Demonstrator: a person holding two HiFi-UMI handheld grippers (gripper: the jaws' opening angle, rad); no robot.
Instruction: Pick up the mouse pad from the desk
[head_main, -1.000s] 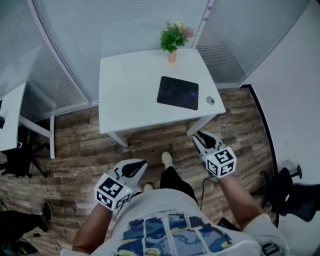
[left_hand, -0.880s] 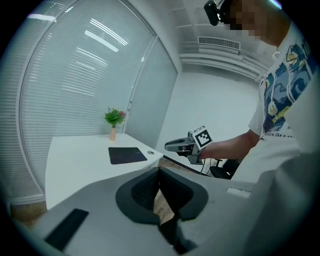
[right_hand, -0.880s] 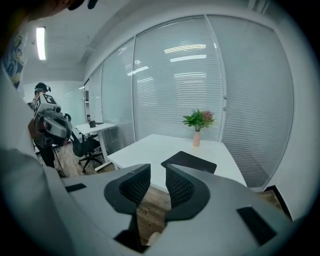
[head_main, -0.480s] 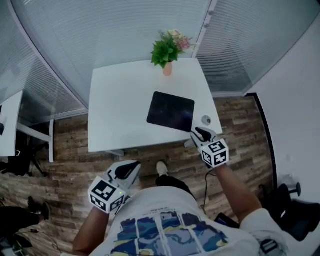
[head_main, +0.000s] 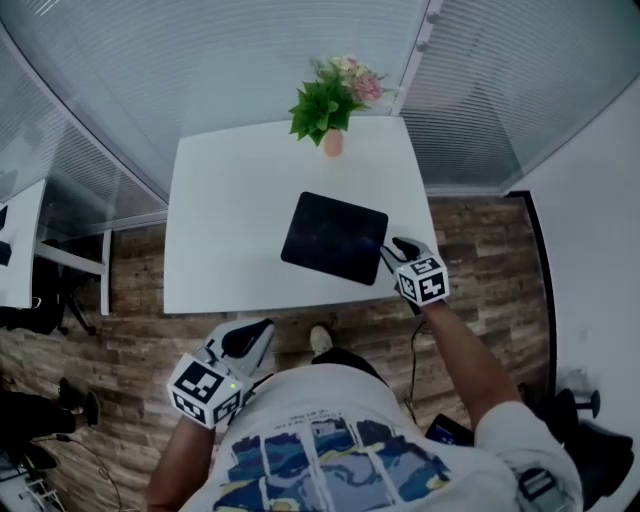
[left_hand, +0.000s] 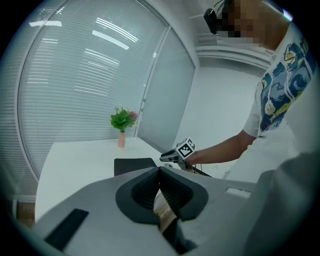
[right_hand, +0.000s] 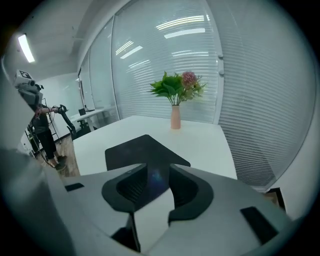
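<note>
– Locating target first: where is the flat black rectangular fabric mouse pad (head_main: 334, 238)?
– Lying flat and askew on the white rectangular desk (head_main: 220, 230), towards its near right part. The right gripper (head_main: 397, 245) is at the pad's near right corner. Its jaws are opening, the corner shows through the gap, and the pads are not pressing on it.
– Left gripper (head_main: 252, 332)?
– Low beside the person's body, well apart from the desk, jaws together on nothing.
– Handling?
– Judged light, thin and limp, so it should droop from a single pinch. The underside probably clings, so an edge must be lifted first. Best hold: that corner, nearest the desk's front rim.
– Count?
– One pad, one desk under it, one green plant in a pink vase (head_main: 333, 140) at the far edge, two grippers.
</note>
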